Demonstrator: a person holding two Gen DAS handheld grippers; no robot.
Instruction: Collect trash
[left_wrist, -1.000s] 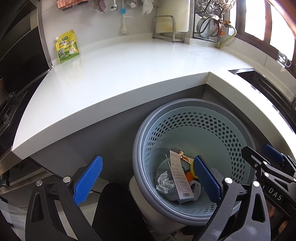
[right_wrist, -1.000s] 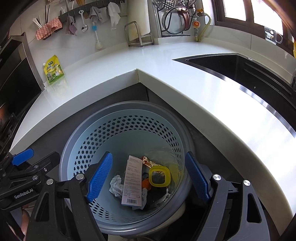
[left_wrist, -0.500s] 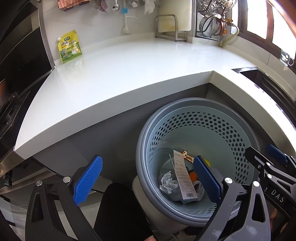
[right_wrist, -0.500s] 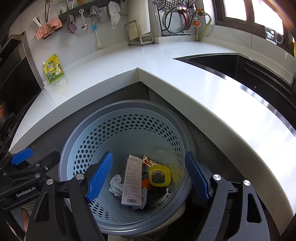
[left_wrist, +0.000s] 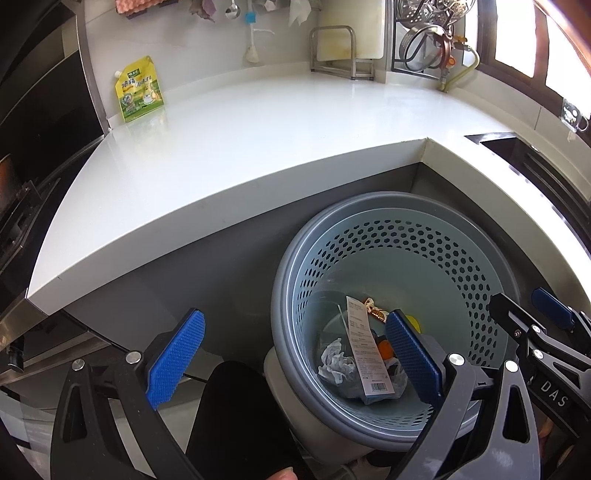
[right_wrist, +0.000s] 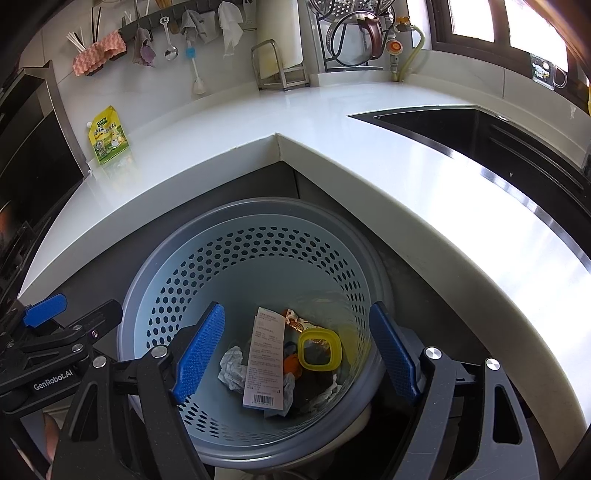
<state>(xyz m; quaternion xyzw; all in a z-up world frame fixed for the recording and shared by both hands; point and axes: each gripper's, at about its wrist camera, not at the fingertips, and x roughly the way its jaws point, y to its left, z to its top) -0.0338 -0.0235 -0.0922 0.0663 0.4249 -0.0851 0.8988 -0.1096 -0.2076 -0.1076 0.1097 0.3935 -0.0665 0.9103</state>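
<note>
A grey perforated waste bin (right_wrist: 207, 258) stands on the floor under the counter corner; it also shows in the left wrist view (left_wrist: 461, 236). Inside lie a white receipt (right_wrist: 264, 354), crumpled paper (right_wrist: 231, 365), a yellow square lid (right_wrist: 317, 349) and a snack wrapper (right_wrist: 293, 321). The receipt also shows in the left wrist view (left_wrist: 364, 350). My right gripper (right_wrist: 295, 354) is open and empty above the bin mouth. My left gripper (left_wrist: 291, 358) is open and empty, over the bin's left rim. A yellow-green pouch (left_wrist: 138, 88) leans on the back wall (right_wrist: 107, 134).
The white L-shaped counter (left_wrist: 258, 147) wraps around the bin. A dark sink (right_wrist: 498, 147) is at the right. A metal rack (right_wrist: 279, 66), a kettle stand (right_wrist: 362, 37) and hanging utensils and cloths (right_wrist: 166, 37) line the back wall. A dark appliance (left_wrist: 37, 129) stands left.
The left wrist view has shifted a little, so the bin sits slightly further right and lower. Both grippers stay open and empty. The right wrist view is nearly unchanged.
</note>
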